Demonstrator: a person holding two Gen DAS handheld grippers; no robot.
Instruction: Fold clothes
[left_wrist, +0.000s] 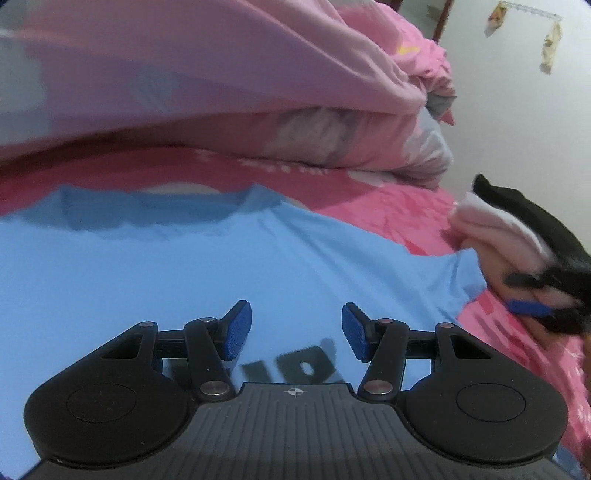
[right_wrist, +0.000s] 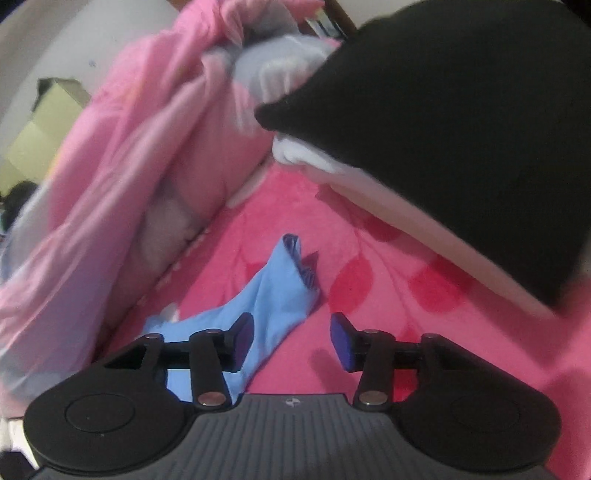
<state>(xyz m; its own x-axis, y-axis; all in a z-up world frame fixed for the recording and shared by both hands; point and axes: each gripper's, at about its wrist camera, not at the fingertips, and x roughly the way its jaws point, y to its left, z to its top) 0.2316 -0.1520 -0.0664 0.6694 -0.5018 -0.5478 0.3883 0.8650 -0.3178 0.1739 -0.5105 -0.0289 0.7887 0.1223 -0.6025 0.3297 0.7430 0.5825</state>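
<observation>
Left gripper (left_wrist: 297, 328): jaws spread wide, nothing between the blue pads, hovering low over the chest of the shirt.
Right gripper (right_wrist: 291, 341): jaws likewise wide apart and holding nothing; left pad over the sleeve cloth, right pad over bare bedcover.
Task's thing: light-blue short-sleeved cotton T-shirt (left_wrist: 155, 273), spread flat and face up on the bed, dark printed lettering just ahead of the left gripper's body.
Long axis: collar (left_wrist: 155, 206) at the far side toward the heaped quilt, hem out of view under the left gripper; body running away from that gripper toward the collar.
Sleeve (right_wrist: 273, 291): reaching sideways toward the bed's right side, cuff lying past the right gripper's pads and slightly left of its midline, somewhat rumpled at the end.
Nearer gripper: right one to the sleeve; left one to the trunk. Far sleeve not in view.
Carrier: bed with a bright pink, red-patterned bedcover (right_wrist: 388, 266).
Beyond the collar: bulky pale-pink and grey quilt (left_wrist: 229, 85), piled along the far edge of the bed.
Beyond the cuff: stack of pale-pink cloth (left_wrist: 491, 229) with black cloth (right_wrist: 461, 122) on top, near the sleeve, whether touching it unclear.
Stage, as a judgement: shirt laid open with no fold visible; sleeve best placed for a pinch from the right.
</observation>
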